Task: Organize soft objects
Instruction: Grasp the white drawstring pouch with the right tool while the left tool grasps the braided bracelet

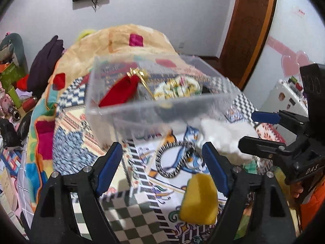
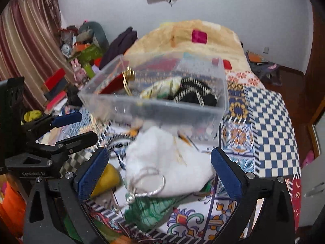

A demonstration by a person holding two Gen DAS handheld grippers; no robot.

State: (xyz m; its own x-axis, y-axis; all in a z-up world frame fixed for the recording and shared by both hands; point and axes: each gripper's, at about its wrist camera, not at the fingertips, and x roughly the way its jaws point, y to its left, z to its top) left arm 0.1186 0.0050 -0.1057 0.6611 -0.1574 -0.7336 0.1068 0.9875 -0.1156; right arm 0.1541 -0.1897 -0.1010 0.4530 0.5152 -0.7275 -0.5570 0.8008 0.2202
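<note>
A clear plastic box point(image 1: 142, 109) point(image 2: 154, 109) stands on the patterned bedspread and holds a red pouch point(image 1: 119, 93), a yellow-white scrunchie point(image 1: 174, 89) and a black striped item point(image 2: 193, 95). My left gripper point(image 1: 162, 160) is open above a black-and-white striped band point(image 1: 172, 162) and a yellow sponge point(image 1: 199, 199). My right gripper point(image 2: 160, 170) is open around a white fluffy item point(image 2: 162, 160) point(image 1: 225, 134) with a silver cord, above a green pouch point(image 2: 150, 211). The left gripper also shows in the right wrist view point(image 2: 75, 126), and the right gripper in the left wrist view point(image 1: 254, 128).
A beige plush blanket point(image 1: 126, 40) is heaped behind the box. Clutter, boxes and bottles point(image 1: 12, 93) lie left of the bed. A brown door point(image 1: 249, 30) and white suitcase point(image 1: 288, 95) stand at the right. The checkered spread point(image 2: 270, 134) runs to the bed's right edge.
</note>
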